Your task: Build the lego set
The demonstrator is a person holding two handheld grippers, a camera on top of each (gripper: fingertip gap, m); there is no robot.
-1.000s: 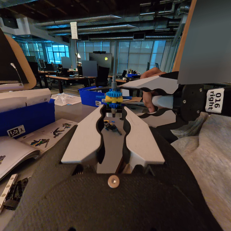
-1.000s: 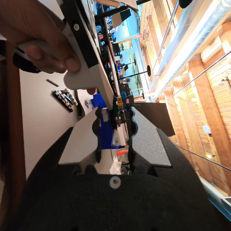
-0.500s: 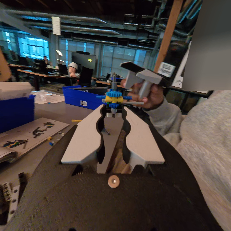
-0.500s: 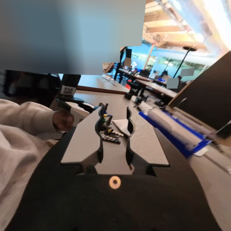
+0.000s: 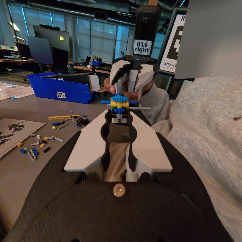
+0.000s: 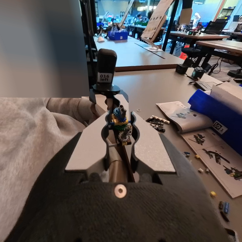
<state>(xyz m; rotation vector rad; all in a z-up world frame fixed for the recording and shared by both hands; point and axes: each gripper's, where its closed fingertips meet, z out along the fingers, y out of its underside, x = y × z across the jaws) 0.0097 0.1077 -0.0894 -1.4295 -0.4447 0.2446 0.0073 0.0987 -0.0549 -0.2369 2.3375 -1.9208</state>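
Left tongs (image 5: 118, 118) of mine clamp the base of the gear assembly (image 5: 118, 104), holding it upright above the bench (image 5: 43, 104); right tongs (image 5: 129, 83) come from the far side, jaws parted with nothing held, their tips flanking the assembly's upper part, though I cannot tell whether they touch it; I judge the step to be seating or adjusting a part on that stack; next I should close gently on the grey axle (image 5: 118, 86) without twisting the gears off line; loose pieces (image 5: 39, 144) and the instruction booklet (image 5: 15, 132) lie on the bench; the blue bin (image 5: 58, 87) holds a dark cardboard box (image 5: 68, 78).
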